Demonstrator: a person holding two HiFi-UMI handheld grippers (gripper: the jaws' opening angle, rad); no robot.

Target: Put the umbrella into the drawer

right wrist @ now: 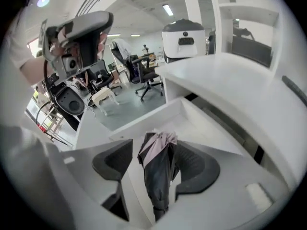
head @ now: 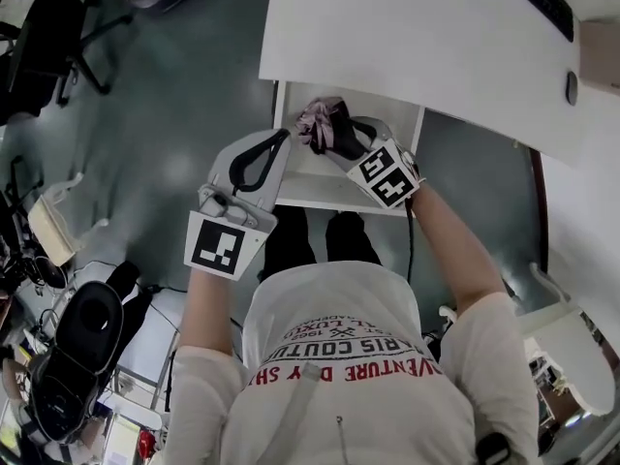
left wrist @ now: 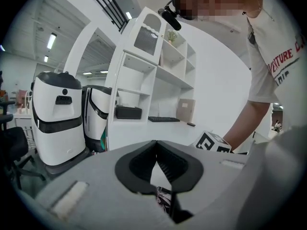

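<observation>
A folded umbrella (head: 325, 124), dark with a pink canopy edge, lies inside the open white drawer (head: 334, 193) under the desk. In the right gripper view the umbrella (right wrist: 158, 171) lies lengthwise between my right gripper's (right wrist: 156, 145) wide-spread jaws, with a clear gap on the left side. In the head view the right gripper (head: 341, 136) points steeply down into the drawer. My left gripper (head: 283, 139) hovers at the drawer's left front corner, its tips touching and nothing held. The left gripper view shows that gripper (left wrist: 156, 145) shut, with a scrap of umbrella (left wrist: 164, 198) below it.
The white desk top (head: 417, 37) overhangs the back of the drawer. A black office chair (head: 48, 37) stands at the far left on the grey floor. Equipment and cables (head: 82, 347) crowd the lower left. White shelving (left wrist: 153, 80) and white machines (left wrist: 57, 114) stand beyond.
</observation>
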